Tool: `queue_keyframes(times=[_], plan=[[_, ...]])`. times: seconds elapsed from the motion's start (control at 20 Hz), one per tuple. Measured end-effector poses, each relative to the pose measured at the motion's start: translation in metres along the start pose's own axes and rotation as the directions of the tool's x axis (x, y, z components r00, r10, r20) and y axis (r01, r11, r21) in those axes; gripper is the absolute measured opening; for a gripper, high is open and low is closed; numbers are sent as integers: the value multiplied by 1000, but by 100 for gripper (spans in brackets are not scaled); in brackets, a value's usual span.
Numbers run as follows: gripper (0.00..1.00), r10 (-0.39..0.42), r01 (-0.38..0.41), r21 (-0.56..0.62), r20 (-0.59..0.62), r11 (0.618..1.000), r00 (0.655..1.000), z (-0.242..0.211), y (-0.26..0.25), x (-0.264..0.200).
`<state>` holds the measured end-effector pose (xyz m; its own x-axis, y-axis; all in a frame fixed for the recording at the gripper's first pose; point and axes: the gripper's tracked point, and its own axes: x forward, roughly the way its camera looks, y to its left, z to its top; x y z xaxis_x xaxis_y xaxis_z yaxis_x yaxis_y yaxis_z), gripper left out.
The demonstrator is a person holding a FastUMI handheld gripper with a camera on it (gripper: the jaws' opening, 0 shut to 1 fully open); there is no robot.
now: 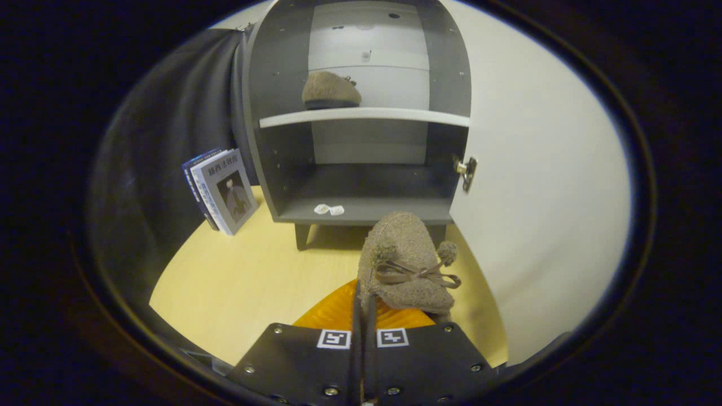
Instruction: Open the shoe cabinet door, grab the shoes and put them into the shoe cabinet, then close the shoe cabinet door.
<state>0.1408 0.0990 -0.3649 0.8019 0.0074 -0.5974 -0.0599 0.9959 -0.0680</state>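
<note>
The grey shoe cabinet (361, 211) stands open ahead, its white door (541, 186) swung out to the right. One fuzzy brown shoe (330, 90) rests on the upper white shelf (364, 117). A second fuzzy brown shoe (407, 262) with a bow and pom-poms hangs just ahead of my fingers, above an orange plate. My gripper (364, 307) is shut on that shoe's rim, the two fingers pressed close together on its edge. The lower compartment of the cabinet lies just beyond the held shoe.
An orange ribbed plate (338, 313) lies on the pale wooden table (242, 282) under the held shoe. Books (223, 189) lean against the cabinet's left side. Two small white packets (329, 210) sit on the cabinet's bottom shelf. A metal hinge (467, 169) sticks out on the door's inner edge.
</note>
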Motion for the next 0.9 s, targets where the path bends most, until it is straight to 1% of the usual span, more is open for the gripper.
queue_keyframes(times=[0.15, 0.35, 0.65, 0.8, 0.9], plan=[[3, 14, -11, -30, 96, 999, 995, 65, -3, -12], [3, -6, 9, -14, 191, 1000, 982, 136, -3, -11], [3, -53, 53, 5, 238, 999, 970, 210, 0, 34], [3, -88, 92, -3, 235, 996, 968, 235, -9, 68], [3, -98, 99, 7, 232, 995, 968, 248, -12, 89]])
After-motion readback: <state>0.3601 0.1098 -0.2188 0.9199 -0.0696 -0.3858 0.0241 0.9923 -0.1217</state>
